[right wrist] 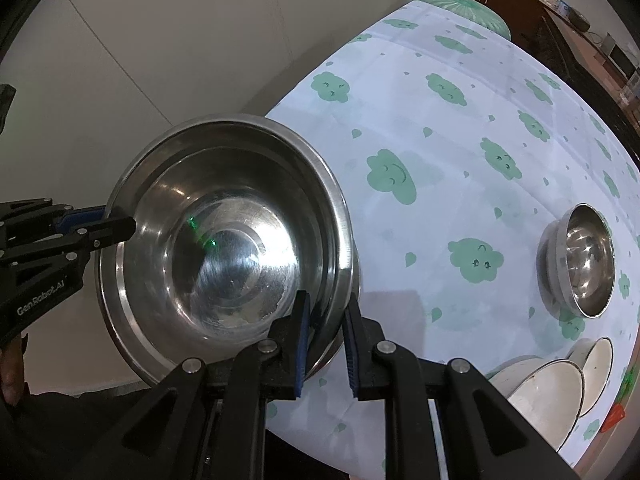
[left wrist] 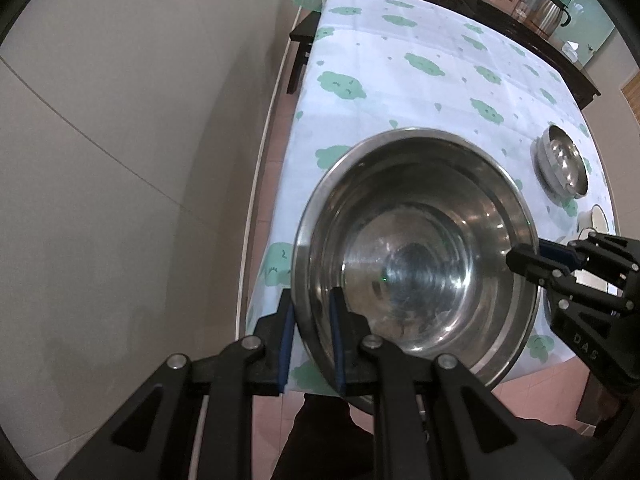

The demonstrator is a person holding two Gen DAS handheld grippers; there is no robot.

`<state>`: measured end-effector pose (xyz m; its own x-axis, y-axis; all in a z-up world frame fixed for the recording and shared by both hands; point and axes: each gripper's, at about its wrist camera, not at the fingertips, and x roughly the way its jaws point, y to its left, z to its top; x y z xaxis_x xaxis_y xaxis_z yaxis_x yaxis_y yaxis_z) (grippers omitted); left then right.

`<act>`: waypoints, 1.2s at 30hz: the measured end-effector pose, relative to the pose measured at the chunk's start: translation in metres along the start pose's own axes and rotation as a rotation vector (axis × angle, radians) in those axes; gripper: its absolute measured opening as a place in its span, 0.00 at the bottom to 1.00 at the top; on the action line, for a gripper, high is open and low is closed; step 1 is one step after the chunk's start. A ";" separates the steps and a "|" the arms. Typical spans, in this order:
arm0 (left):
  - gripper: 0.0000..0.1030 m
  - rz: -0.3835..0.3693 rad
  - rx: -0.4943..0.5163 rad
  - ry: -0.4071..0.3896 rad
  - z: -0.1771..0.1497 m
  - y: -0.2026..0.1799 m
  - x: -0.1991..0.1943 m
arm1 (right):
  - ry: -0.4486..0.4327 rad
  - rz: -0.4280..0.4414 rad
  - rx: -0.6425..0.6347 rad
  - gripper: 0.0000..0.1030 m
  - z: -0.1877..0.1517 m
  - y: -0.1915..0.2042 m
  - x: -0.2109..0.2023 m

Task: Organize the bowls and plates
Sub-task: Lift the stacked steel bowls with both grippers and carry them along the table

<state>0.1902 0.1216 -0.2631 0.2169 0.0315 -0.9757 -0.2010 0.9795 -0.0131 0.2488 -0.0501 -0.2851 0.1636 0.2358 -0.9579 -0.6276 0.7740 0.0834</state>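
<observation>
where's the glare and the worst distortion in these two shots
Left wrist view: fisheye bends the wall and the table edge into curves, dull reflections inside the large steel bowl. Right wrist view: a bright white highlight and green glints on the bowl's floor, tablecloth bulging, corners vignetted black.

A plain pale wall [left wrist: 100, 140] runs beside the surface [left wrist: 420, 68] (cloud-print cloth). The floor [left wrist: 276, 128] is reddish tile. A dark sideboard [left wrist: 500, 12] stands behind.

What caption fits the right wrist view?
Both grippers clamp opposite rims of a large steel bowl at the table's edge.
</observation>
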 end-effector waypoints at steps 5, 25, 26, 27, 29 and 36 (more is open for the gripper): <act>0.13 0.000 0.003 0.010 -0.002 -0.001 0.004 | 0.012 0.003 0.000 0.17 0.000 0.001 0.002; 0.13 -0.008 0.005 0.062 -0.003 -0.001 0.029 | 0.044 0.001 -0.001 0.17 -0.004 0.003 0.017; 0.13 -0.007 0.005 0.063 -0.003 -0.001 0.029 | 0.046 0.001 -0.001 0.17 -0.005 0.002 0.018; 0.13 -0.008 0.006 0.064 -0.002 -0.001 0.030 | 0.047 0.002 0.001 0.17 -0.005 0.002 0.018; 0.13 -0.007 0.010 0.065 -0.002 -0.002 0.032 | 0.049 0.000 0.001 0.17 -0.005 0.001 0.020; 0.13 -0.008 0.013 0.071 -0.002 -0.003 0.034 | 0.057 -0.001 0.008 0.17 -0.005 0.000 0.024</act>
<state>0.1964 0.1198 -0.2970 0.1503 0.0097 -0.9886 -0.1873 0.9821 -0.0189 0.2494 -0.0476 -0.3090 0.1201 0.2015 -0.9721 -0.6217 0.7787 0.0847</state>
